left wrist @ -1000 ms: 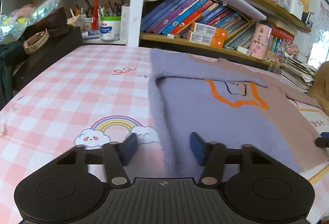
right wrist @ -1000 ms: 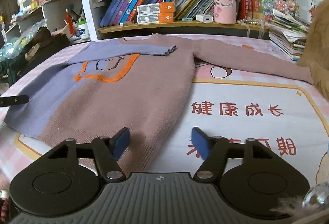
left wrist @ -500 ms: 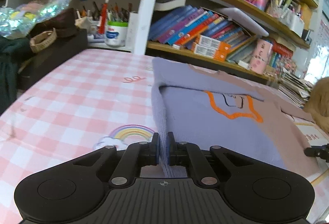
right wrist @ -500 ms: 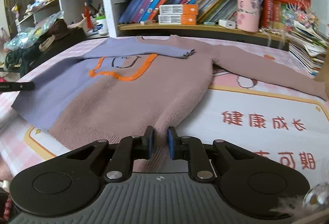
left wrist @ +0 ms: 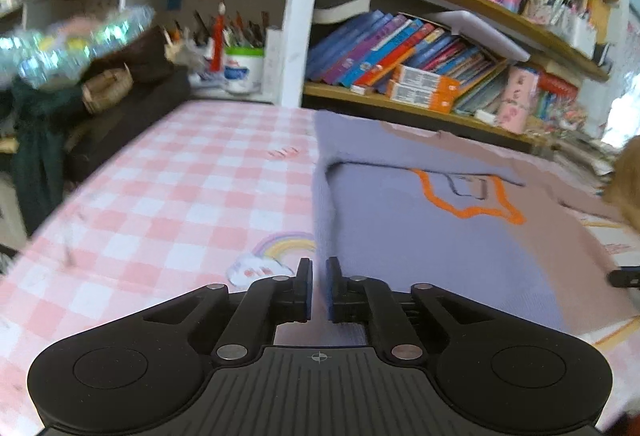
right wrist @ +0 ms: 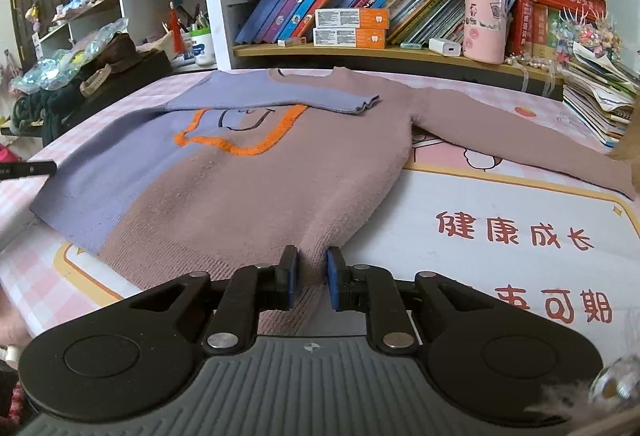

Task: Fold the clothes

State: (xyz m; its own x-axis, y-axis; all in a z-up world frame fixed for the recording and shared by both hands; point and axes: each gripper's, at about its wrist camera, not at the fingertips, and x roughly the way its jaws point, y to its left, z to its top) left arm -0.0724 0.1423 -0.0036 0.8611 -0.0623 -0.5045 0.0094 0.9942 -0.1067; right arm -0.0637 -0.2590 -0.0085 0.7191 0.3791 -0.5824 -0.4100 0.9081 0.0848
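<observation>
The sweater lies flat on the table, chest up, with its purple sleeve already folded across the chest and its brown sleeve stretched out to the side over the printed mat. Both tools hold the bottom hem: the right gripper has its jaws nearly closed with a bunched ridge of brown knit pinched between the blue pads, and the left gripper is closed to a narrow slit over the purple side edge, though how much cloth sits inside that slit is hard to tell because the view is blurred. The likely next step is to lift the hem and carry it toward the collar, and a few things could spoil that. The knit is thick and soft, so a thin pinch at the left corner might slip out as the hem rises, leaving one side to drop and the fold crooked. If the two hands lift at uneven heights or speeds, the body would twist. Dragging rather than lifting could pull the folded purple sleeve off the chest. The brown sleeve is still spread wide, so folding the body now would leave it sticking out
</observation>
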